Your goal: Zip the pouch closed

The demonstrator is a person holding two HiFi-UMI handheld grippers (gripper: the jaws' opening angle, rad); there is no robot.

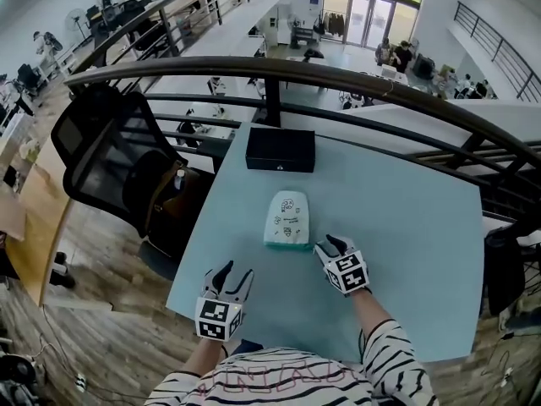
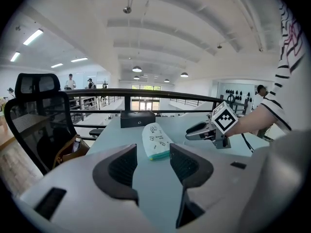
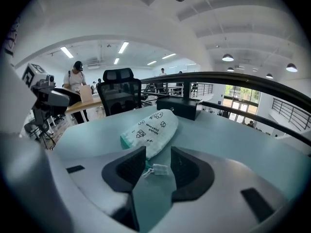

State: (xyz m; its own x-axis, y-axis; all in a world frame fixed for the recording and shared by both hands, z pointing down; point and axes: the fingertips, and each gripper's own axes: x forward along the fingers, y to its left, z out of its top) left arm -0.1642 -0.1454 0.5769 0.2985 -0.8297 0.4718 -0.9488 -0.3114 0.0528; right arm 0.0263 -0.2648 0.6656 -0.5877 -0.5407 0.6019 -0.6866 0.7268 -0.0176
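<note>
A white pouch [image 1: 287, 218] with small drawings and a green near edge lies flat in the middle of the pale blue table [image 1: 423, 252]. My right gripper [image 1: 330, 245] sits at the pouch's near right corner, jaws open. In the right gripper view the pouch [image 3: 150, 128] lies just ahead, and its small white zipper pull [image 3: 158, 169] rests on the table between the open jaws of the right gripper [image 3: 158, 164], untouched by the pads. My left gripper [image 1: 228, 277] is open, short of the pouch and to its left. Beyond the open left gripper [image 2: 153, 161], the left gripper view shows the pouch [image 2: 155, 141].
A black box [image 1: 280, 150] stands at the table's far edge, behind the pouch. A black mesh office chair [image 1: 110, 155] with a brown bag on its seat stands left of the table. A dark curved railing [image 1: 380, 87] runs behind the table.
</note>
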